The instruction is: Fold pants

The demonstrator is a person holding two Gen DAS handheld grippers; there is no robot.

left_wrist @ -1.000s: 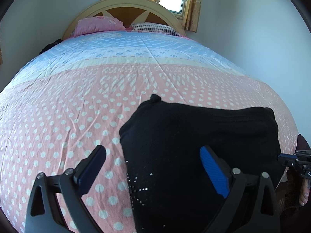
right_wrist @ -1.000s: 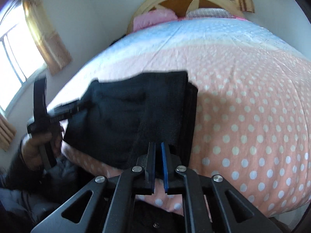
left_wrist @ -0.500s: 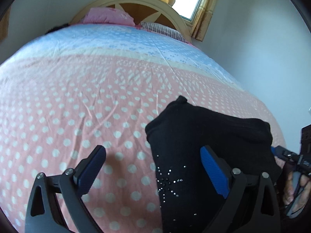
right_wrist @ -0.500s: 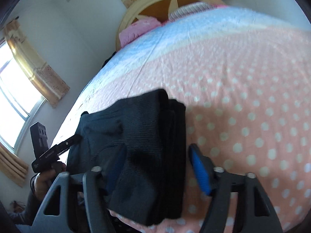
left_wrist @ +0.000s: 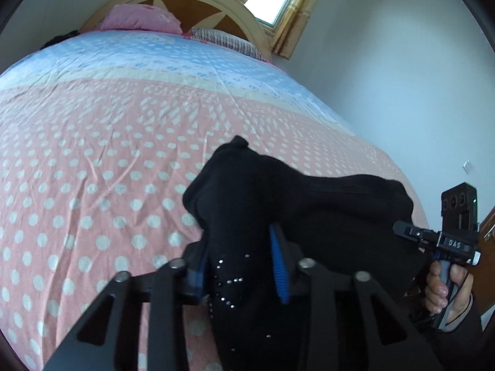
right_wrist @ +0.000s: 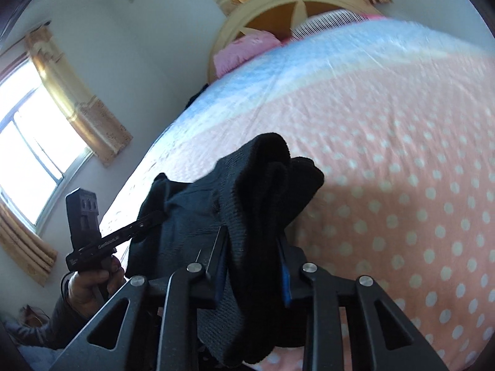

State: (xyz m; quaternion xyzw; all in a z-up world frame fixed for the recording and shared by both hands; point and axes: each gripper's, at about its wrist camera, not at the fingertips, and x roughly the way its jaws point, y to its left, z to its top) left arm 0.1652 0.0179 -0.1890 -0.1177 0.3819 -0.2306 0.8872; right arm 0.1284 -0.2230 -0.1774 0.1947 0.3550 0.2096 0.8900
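Observation:
The folded black pants [left_wrist: 278,198] with small shiny studs are held up off the pink polka-dot bedspread [left_wrist: 92,154]. My left gripper [left_wrist: 241,259] is shut on the studded end of the pants. My right gripper [right_wrist: 252,266] is shut on the other, ribbed end of the pants [right_wrist: 256,185]. The bundle sags between the two grippers near the foot of the bed. The right gripper also shows in the left wrist view [left_wrist: 433,238], and the left gripper shows in the right wrist view [right_wrist: 123,235], each in a hand.
The bed runs back to a pink pillow [left_wrist: 139,21], a striped pillow [left_wrist: 222,38] and a curved wooden headboard [left_wrist: 198,0]. Curtained windows are behind the headboard and on the left wall [right_wrist: 37,154]. A white wall [left_wrist: 402,77] runs along the bed's right side.
Both grippers were open around the pants half a second ago and are now shut on them. The bundle has lifted off the bed and bunched up.

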